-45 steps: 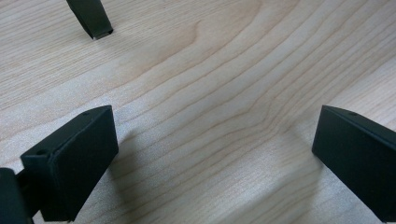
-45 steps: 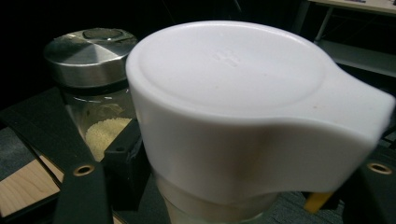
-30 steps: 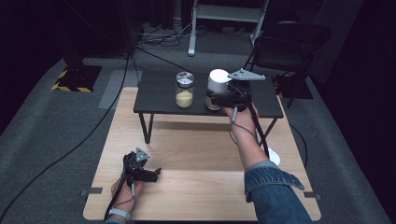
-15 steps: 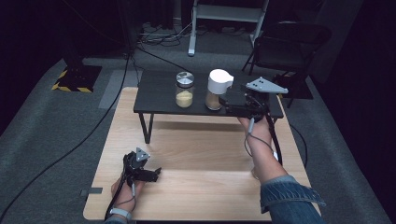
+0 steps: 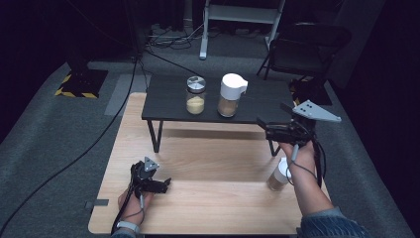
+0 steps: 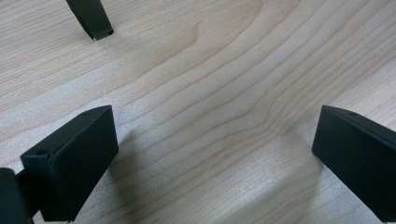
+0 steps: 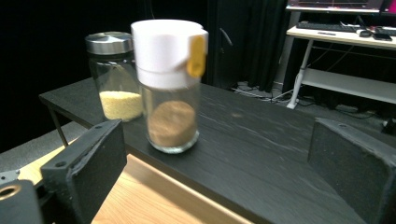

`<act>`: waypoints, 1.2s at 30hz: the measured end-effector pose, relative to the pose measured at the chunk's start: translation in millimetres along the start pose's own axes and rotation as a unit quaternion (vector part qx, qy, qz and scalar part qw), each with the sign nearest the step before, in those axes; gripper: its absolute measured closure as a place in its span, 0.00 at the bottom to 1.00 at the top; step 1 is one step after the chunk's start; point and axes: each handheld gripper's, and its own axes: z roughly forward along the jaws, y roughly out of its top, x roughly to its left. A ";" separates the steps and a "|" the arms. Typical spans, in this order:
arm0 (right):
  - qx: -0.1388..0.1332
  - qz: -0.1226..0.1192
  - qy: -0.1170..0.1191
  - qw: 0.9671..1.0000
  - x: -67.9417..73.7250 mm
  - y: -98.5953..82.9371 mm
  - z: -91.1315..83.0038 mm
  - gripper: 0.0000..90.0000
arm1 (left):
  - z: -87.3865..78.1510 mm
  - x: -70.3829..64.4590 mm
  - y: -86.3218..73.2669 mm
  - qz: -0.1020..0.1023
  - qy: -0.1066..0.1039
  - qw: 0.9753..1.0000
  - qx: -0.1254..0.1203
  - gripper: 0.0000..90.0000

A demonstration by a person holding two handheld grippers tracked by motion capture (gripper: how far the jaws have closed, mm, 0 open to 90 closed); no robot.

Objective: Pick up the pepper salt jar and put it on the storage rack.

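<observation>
— Left tongs (image 5: 166,183)?
— Low over the pale wooden surface (image 5: 208,208), near its front left, gripped by the left hand (image 5: 132,203). Spread wide in the left gripper view, bare wood grain between the two jaws, nothing pinched. Foot of a dark leg (image 6: 91,18) seen at the top of that view.
— Right tongs (image 5: 262,126)?
— Raised at the front right corner of the small black surface (image 5: 168,101), held by the right hand (image 5: 297,153), grey three-cornered plate (image 5: 314,110) on top. Spread as well, empty between the jaws, pointed toward the jars.
— On the black surface?
— Two jars, standing upright, close together but apart. White-capped jar (image 7: 170,84) with brown powder and a yellow tab on its cap, nearer the right tongs. Metal-lidded jar (image 7: 114,74) with pale yellow grains, just beyond and to its left in the right gripper view.
— Anything else?
— A third jar (image 5: 278,174) with a white cap on the wooden surface, at the right edge, partly hidden behind the right forearm. Contents brownish, hard to tell more. Dark folding chair (image 5: 304,47) behind the black surface.
</observation>
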 end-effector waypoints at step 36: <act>0.006 0.060 -0.088 0.994 -75.7 -110.5 -95.2 0.05 | -0.2 -0.4 -0.4 -0.002 0.001 1.000 0.000 0.00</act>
